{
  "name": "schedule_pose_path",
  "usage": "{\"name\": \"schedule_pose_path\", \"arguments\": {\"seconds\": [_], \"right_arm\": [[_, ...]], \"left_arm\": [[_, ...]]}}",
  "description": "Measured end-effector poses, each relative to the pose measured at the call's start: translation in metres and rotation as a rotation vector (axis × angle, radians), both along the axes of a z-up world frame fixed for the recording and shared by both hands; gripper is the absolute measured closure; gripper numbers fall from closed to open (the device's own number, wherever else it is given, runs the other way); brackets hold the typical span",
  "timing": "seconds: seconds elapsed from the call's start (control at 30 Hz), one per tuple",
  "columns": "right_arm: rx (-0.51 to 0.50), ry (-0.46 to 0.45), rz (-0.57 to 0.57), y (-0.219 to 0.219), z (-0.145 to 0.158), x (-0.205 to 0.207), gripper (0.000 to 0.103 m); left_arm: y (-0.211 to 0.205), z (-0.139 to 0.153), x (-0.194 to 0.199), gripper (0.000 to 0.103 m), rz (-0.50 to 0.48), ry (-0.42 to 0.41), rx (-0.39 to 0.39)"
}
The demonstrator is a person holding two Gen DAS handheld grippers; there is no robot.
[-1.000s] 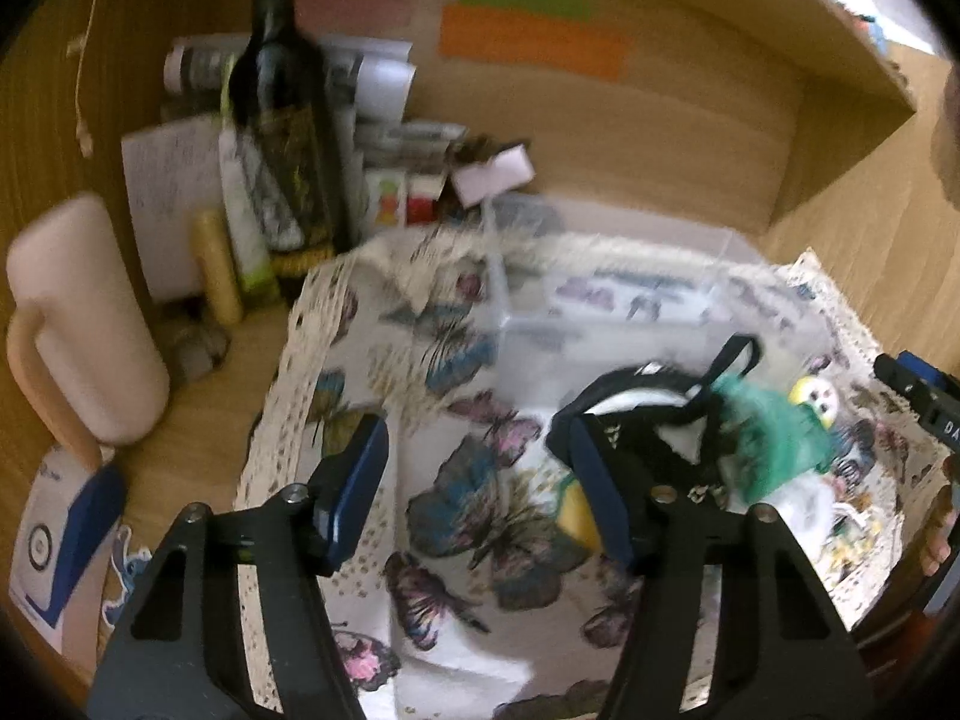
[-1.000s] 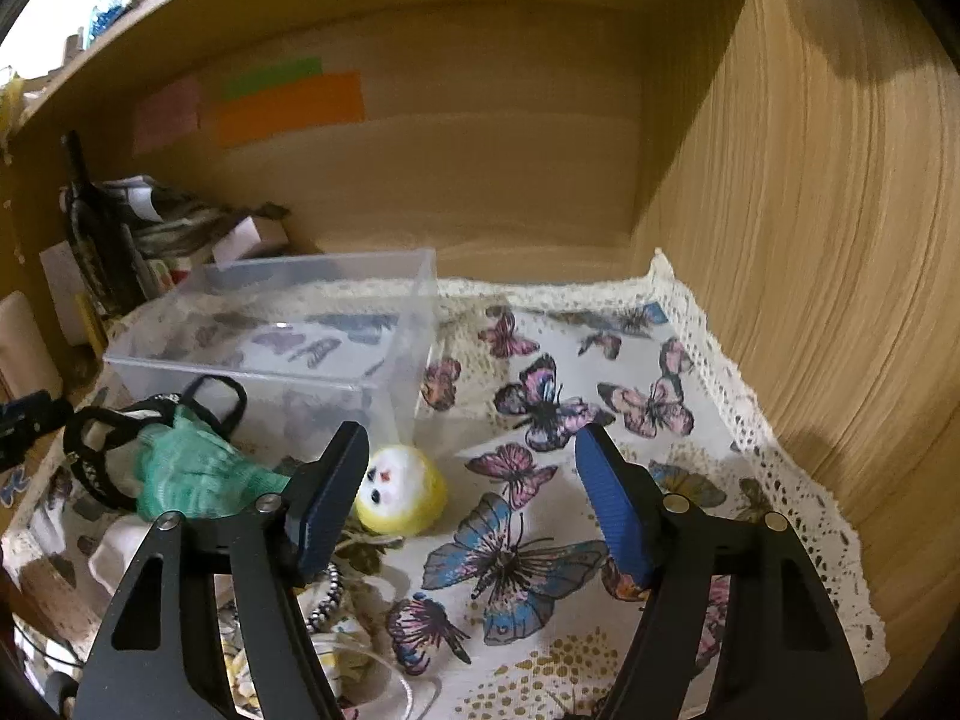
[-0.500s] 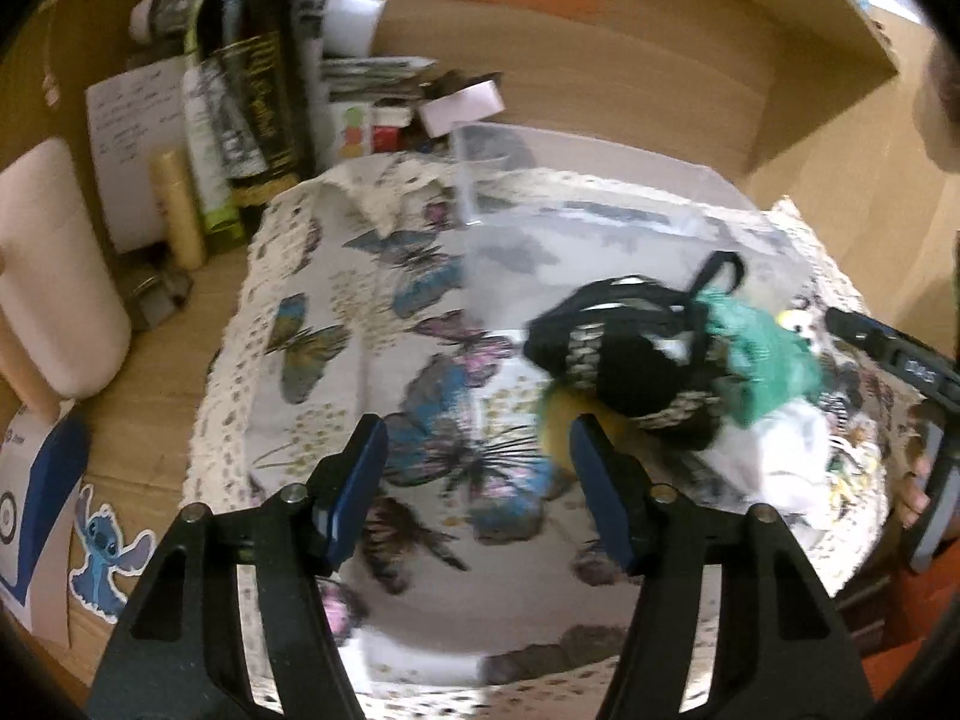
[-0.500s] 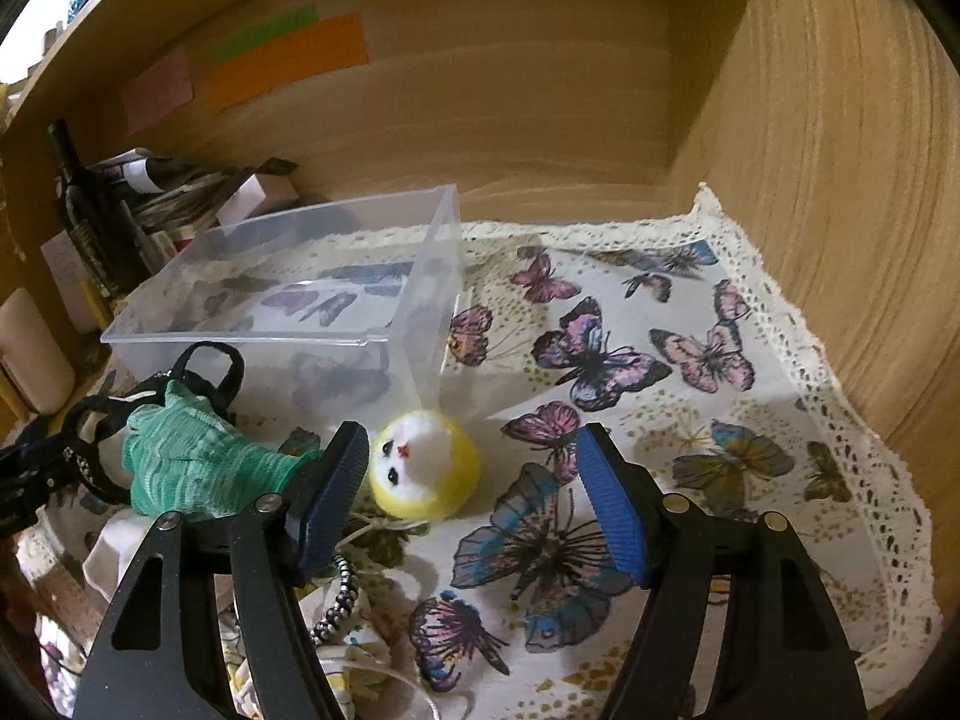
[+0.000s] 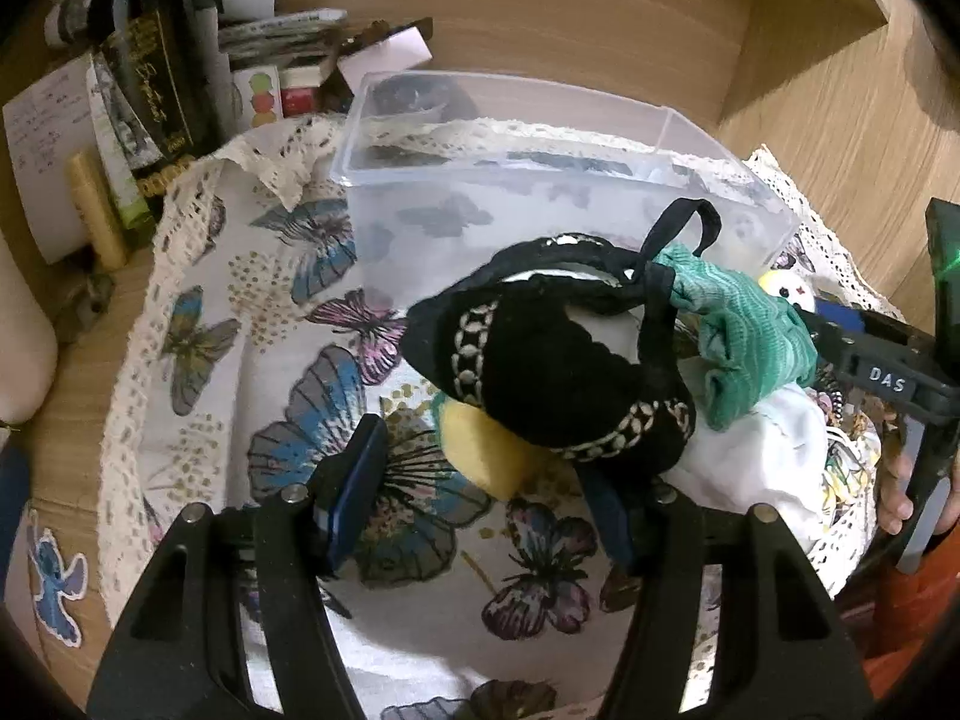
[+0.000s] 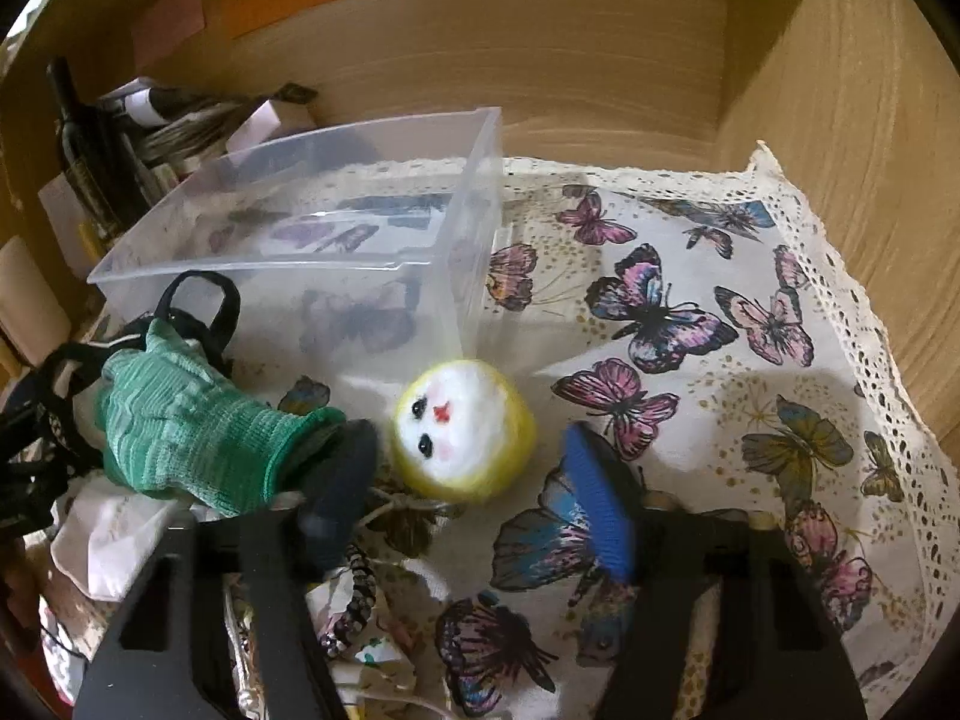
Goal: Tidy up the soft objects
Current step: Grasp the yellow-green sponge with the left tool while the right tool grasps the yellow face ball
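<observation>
A pile of soft things lies on the butterfly cloth (image 5: 252, 324) in front of a clear plastic box (image 5: 540, 180): a black fabric item with a white chain pattern (image 5: 540, 372), a yellow soft piece (image 5: 486, 450) under it, a green knit glove (image 5: 750, 348) and white cloth (image 5: 762, 456). My left gripper (image 5: 480, 498) is open, its fingers on either side of the yellow piece and just below the black item. A yellow-and-white plush ball with a face (image 6: 462, 426) lies beside the box (image 6: 312, 222). My right gripper (image 6: 474, 492) is open around the ball. The glove (image 6: 186, 420) touches its left finger.
A dark wine bottle (image 5: 156, 72), papers, tubes and small boxes crowd the back left of the wooden shelf. A wooden side wall (image 6: 870, 120) stands at the right. Beaded cords and printed cloth (image 6: 354, 594) lie under my right gripper.
My left gripper has moved forward to the black item and yellow piece. My right gripper has moved forward and down, so the plush ball now sits between its fingers.
</observation>
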State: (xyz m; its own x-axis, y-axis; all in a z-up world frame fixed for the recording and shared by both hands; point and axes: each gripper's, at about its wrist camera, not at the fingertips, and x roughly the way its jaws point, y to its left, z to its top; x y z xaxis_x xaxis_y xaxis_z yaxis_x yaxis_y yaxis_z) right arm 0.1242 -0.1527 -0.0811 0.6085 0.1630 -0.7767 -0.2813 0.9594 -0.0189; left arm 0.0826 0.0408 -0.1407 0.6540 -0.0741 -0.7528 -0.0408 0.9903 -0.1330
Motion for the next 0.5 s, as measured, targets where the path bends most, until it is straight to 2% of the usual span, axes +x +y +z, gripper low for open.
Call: {"name": "schedule_pose_path", "arguments": {"seconds": [0.07,0.13,0.17,0.3,0.5], "right_arm": [[-0.007,0.003,0.006,0.001,-0.002,0.000,0.062],[-0.012,-0.022,0.004,0.001,0.001,-0.004,0.062],[-0.013,-0.041,-0.002,0.001,0.003,-0.006,0.062],[-0.001,-0.080,-0.017,-0.004,0.009,-0.013,0.063],[0.013,-0.148,-0.026,-0.009,0.029,-0.023,0.063]], "left_arm": [[-0.001,-0.001,0.002,0.041,-0.007,0.008,-0.021],[-0.002,0.000,0.001,0.059,-0.009,-0.002,-0.026],[-0.003,-0.001,0.003,0.064,-0.008,0.000,-0.021],[-0.001,0.005,-0.003,0.065,0.001,-0.023,-0.018],[0.008,0.034,-0.025,0.067,0.049,-0.116,0.009]]}}
